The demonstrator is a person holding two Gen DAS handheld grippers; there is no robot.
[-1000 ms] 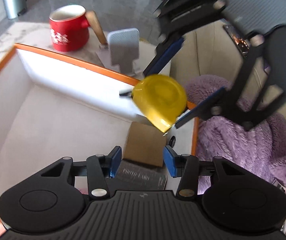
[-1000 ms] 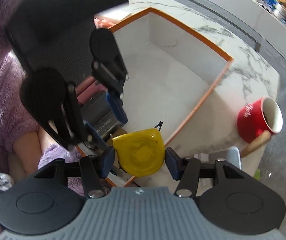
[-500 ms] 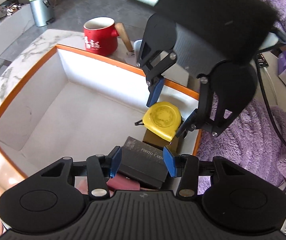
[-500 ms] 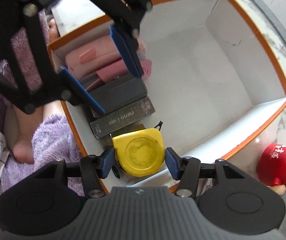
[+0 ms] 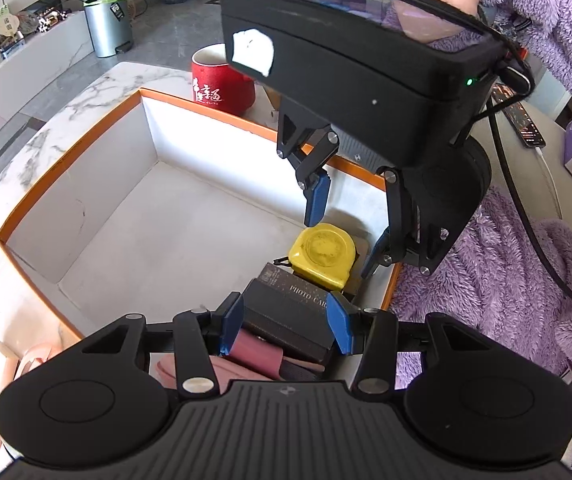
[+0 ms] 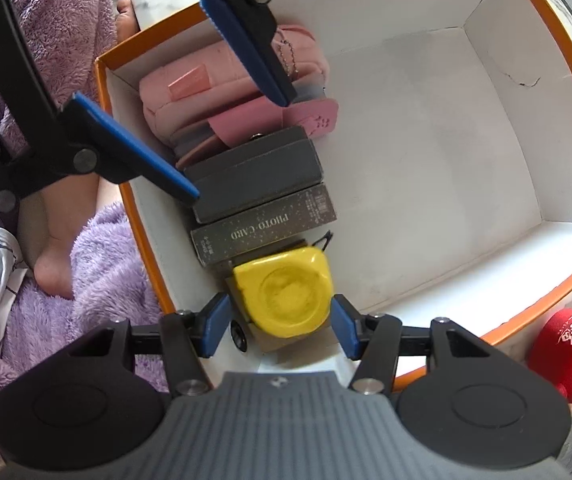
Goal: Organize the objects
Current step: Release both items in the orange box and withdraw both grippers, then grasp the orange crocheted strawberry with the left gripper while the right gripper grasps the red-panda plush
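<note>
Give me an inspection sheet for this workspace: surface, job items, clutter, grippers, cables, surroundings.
Surface: marble tabletop carrying an orange-rimmed box.
Job's things: yellow tape measure in the box's corner, atop a brown item; beside it a photo card box, dark case and pink pouches.
Clutter: red mug outside the box.
Grippers: right gripper straddling the tape measure, small gaps at both pads; left gripper open above the photo card box.
Cables: black cable behind the right gripper.
Surroundings: metal bin, purple fleece sleeve.
</note>
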